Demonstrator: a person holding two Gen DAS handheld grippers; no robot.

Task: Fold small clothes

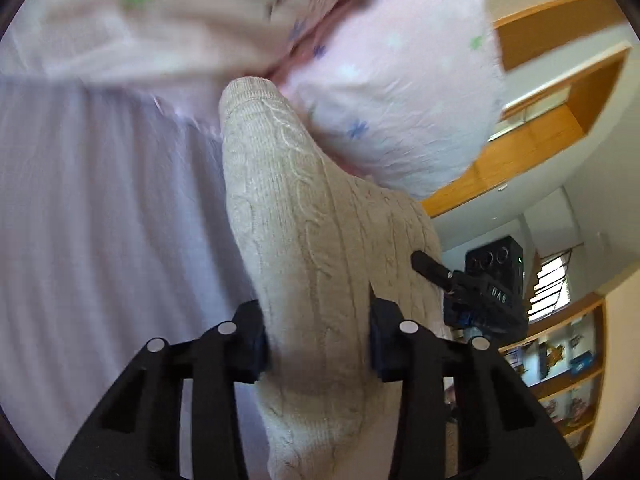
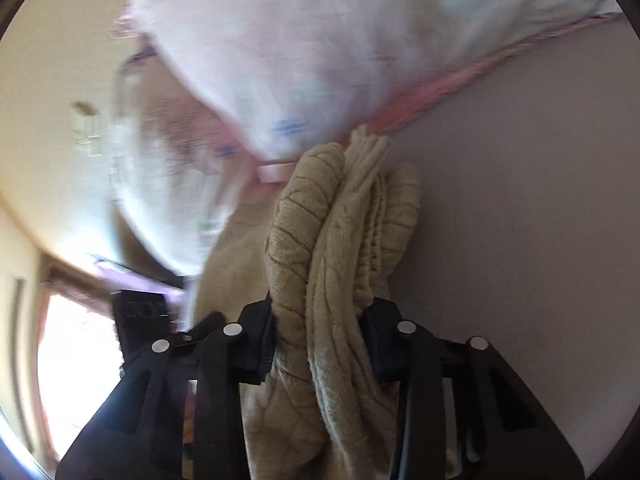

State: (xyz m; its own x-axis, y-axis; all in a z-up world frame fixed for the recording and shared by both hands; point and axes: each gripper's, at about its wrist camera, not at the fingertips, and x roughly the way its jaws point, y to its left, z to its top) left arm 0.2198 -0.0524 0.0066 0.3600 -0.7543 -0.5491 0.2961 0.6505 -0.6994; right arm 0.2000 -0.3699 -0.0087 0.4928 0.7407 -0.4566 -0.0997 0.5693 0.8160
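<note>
A cream cable-knit sweater (image 1: 312, 248) is held up between both grippers. My left gripper (image 1: 318, 344) is shut on one part of it. My right gripper (image 2: 320, 340) is shut on a bunched fold of the same sweater (image 2: 340, 248). The right gripper also shows in the left wrist view (image 1: 480, 292), at the sweater's far edge. A pale pink garment with small blue and green flowers (image 1: 400, 92) lies blurred just beyond the sweater; it also shows in the right wrist view (image 2: 304, 48).
A lilac ribbed sheet (image 1: 100, 220) covers the surface under the clothes, seen as a plain lilac surface (image 2: 520, 200) on the right. Wooden shelves (image 1: 560, 368) and a window (image 1: 548, 284) stand behind. A bright doorway (image 2: 72, 360) is at the left.
</note>
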